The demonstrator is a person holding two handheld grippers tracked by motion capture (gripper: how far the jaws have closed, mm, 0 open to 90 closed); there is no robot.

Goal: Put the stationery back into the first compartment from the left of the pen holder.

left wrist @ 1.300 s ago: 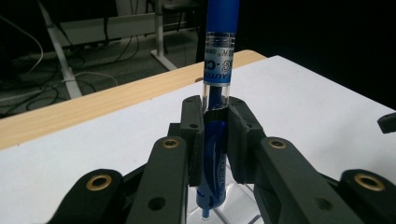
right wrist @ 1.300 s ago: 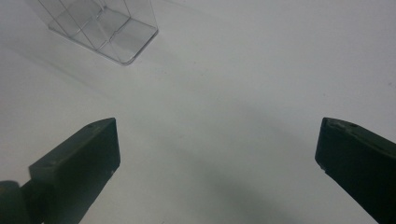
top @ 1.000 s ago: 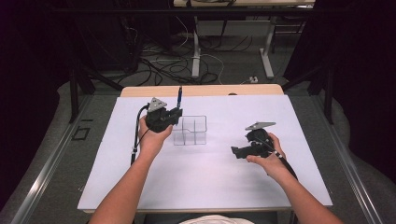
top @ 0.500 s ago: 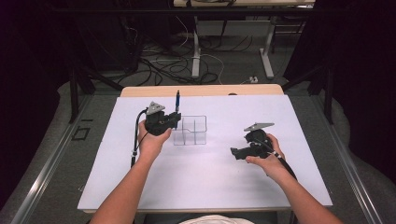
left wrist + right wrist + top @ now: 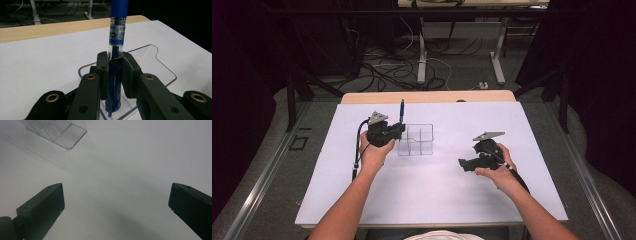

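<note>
A blue pen (image 5: 117, 37) stands upright with my left gripper (image 5: 115, 65) shut on its barrel. In the high view the blue pen (image 5: 401, 110) rises above my left gripper (image 5: 398, 131), at the left edge of a clear plastic organizer (image 5: 417, 140) with divided compartments. The pen's lower tip hangs over the organizer's rim (image 5: 160, 58). My right gripper (image 5: 464, 165) rests low over the white table to the right, its jaws wide apart with nothing between them. A corner of the organizer (image 5: 62, 132) lies beyond my right gripper (image 5: 115, 205).
A white sheet (image 5: 432, 200) covers the table, with a bare wooden strip (image 5: 427, 96) along the far edge. Beyond it are cables and desk legs (image 5: 422, 55) on the floor. Dark frame rails run along both sides.
My left gripper has carried the pen a little right and turned it more upright, over the organizer's left edge. The right gripper has stayed in place.
</note>
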